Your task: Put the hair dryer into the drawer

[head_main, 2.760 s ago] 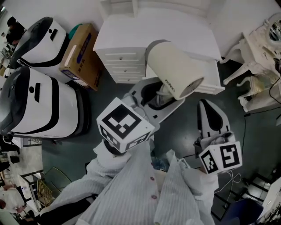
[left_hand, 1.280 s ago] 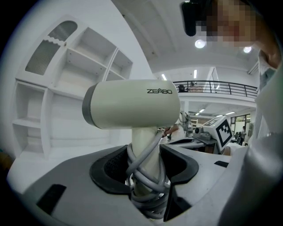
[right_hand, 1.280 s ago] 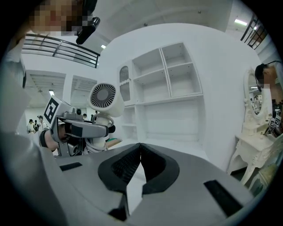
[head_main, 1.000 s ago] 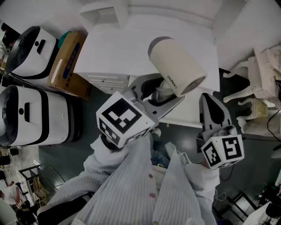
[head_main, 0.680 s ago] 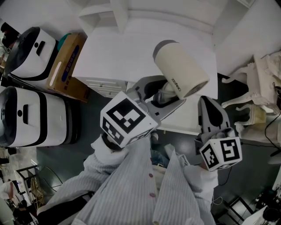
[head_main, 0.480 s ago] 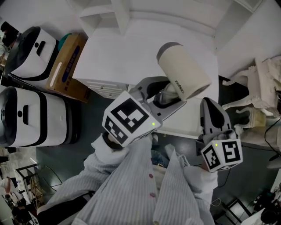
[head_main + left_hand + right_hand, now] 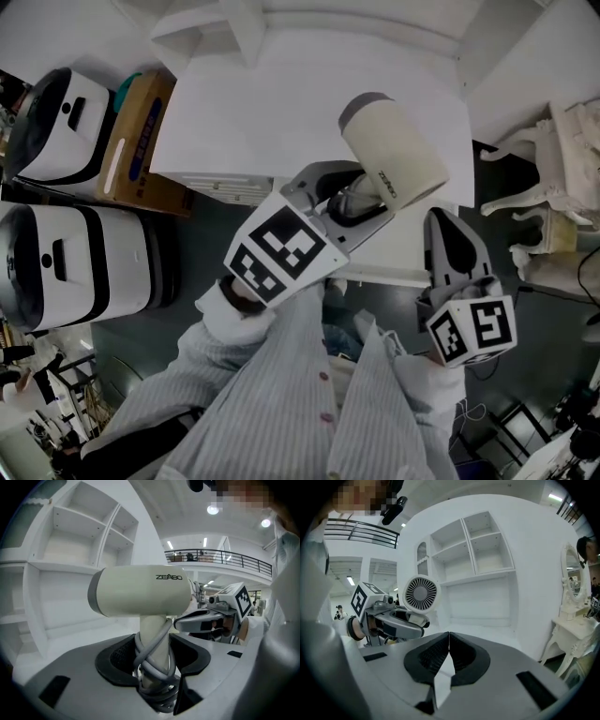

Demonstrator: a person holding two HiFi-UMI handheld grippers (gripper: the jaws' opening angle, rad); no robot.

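A cream hair dryer (image 7: 392,161) with a grey rear ring stands upright in my left gripper (image 7: 349,202), which is shut on its handle; a grey cord is wound round that handle (image 7: 154,660). In the left gripper view its barrel (image 7: 140,591) lies sideways in front of white shelves. It hangs over the top of a white desk (image 7: 281,112). My right gripper (image 7: 452,246) is to the right, shut and empty, its pads touching (image 7: 448,653). The right gripper view shows the dryer's round grille (image 7: 421,593). White drawer fronts (image 7: 230,187) show under the desk's left edge, all closed.
A cardboard box (image 7: 141,141) and two white-and-black machines (image 7: 75,262) stand left of the desk. White chairs (image 7: 553,159) are at the right. A white shelf unit (image 7: 480,559) rises behind the desk. A dark floor lies below.
Both grippers have shifted forward over the desk with the hair dryer, which now sits a little higher and further right in the head view. Grips are unchanged.
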